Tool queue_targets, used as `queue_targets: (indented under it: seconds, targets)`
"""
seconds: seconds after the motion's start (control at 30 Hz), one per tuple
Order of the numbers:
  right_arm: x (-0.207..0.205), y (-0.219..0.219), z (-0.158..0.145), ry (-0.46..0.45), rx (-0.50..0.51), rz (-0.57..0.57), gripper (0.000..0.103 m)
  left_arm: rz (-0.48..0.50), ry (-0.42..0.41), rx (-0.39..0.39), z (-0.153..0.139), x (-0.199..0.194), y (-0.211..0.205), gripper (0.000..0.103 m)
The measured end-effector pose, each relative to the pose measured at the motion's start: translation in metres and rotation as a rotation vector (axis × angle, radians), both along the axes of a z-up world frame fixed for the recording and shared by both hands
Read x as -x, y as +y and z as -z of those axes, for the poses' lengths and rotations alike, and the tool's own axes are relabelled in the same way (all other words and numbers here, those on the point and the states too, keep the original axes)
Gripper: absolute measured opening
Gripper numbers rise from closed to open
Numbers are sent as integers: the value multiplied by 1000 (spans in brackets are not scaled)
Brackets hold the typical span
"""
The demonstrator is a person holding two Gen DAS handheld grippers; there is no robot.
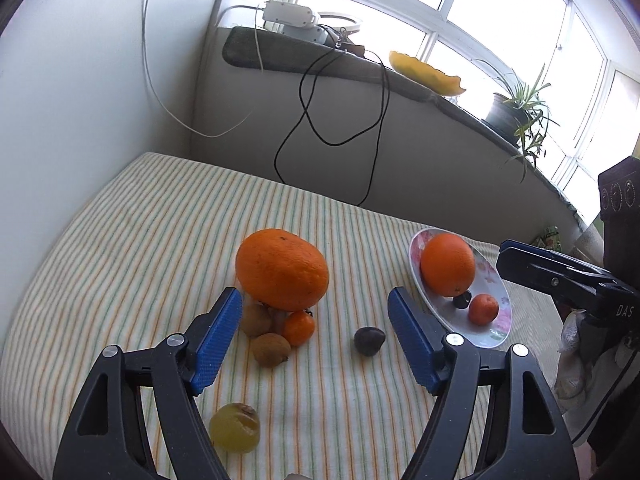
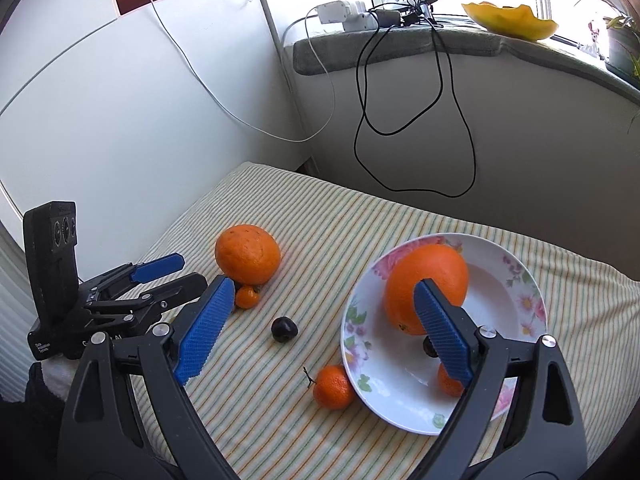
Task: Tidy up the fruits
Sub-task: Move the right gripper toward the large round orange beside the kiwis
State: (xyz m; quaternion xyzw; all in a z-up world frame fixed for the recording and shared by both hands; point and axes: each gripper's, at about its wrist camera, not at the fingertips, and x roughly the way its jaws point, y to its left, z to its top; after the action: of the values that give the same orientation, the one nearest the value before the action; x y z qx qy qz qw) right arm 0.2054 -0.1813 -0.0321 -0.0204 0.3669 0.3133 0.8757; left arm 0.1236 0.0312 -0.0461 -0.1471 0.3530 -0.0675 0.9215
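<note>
Fruit is scattered on the striped cloth [image 1: 120,240]; one large orange [image 2: 426,286] is seen in the flowered bowl [image 2: 516,280]; both grippers, left [image 1: 316,336] and right [image 2: 320,328], are held wide, nothing gripped.

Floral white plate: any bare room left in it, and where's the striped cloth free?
The floral white plate is bare along its right side; the large orange and small mandarin crowd the rest. The striped cloth is free behind the other big orange, towards the wall. Crowded: the brown kiwis packed under that orange.
</note>
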Motion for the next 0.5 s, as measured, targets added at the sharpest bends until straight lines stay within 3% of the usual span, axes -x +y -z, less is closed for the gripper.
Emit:
queue_targets:
  seconds: [0.5]
  targets:
    - [-29, 52, 10, 94, -26, -54, 93, 20, 43, 16, 18, -20, 17, 75]
